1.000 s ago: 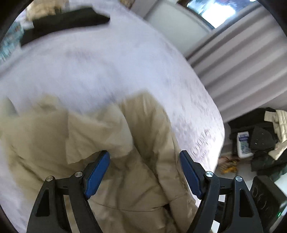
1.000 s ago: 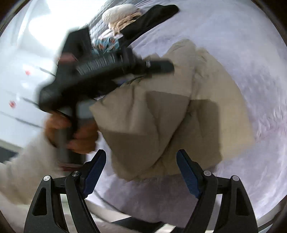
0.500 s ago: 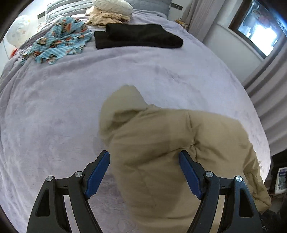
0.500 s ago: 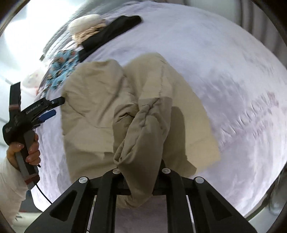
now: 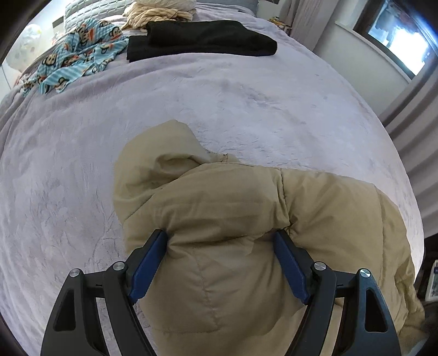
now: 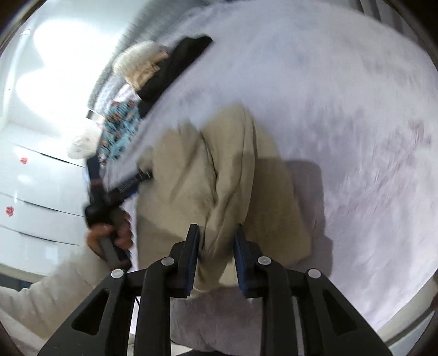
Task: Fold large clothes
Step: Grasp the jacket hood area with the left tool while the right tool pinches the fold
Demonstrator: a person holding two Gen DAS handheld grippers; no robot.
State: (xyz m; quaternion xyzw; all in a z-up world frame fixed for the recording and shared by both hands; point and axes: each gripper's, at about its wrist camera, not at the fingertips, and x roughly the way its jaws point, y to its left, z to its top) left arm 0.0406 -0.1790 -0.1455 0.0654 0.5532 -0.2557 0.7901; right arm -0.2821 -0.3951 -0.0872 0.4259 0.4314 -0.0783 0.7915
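Though puffy, beige hooded jacket [image 5: 232,208] crumpled

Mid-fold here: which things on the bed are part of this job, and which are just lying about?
In the job:
- tan jacket, lying on the bed
- left gripper, wide around a puffy fold
- right gripper, jaws just opening, fabric between them

Lying about:
- black garment, folded
- blue monkey-print cloth
- cream bundle
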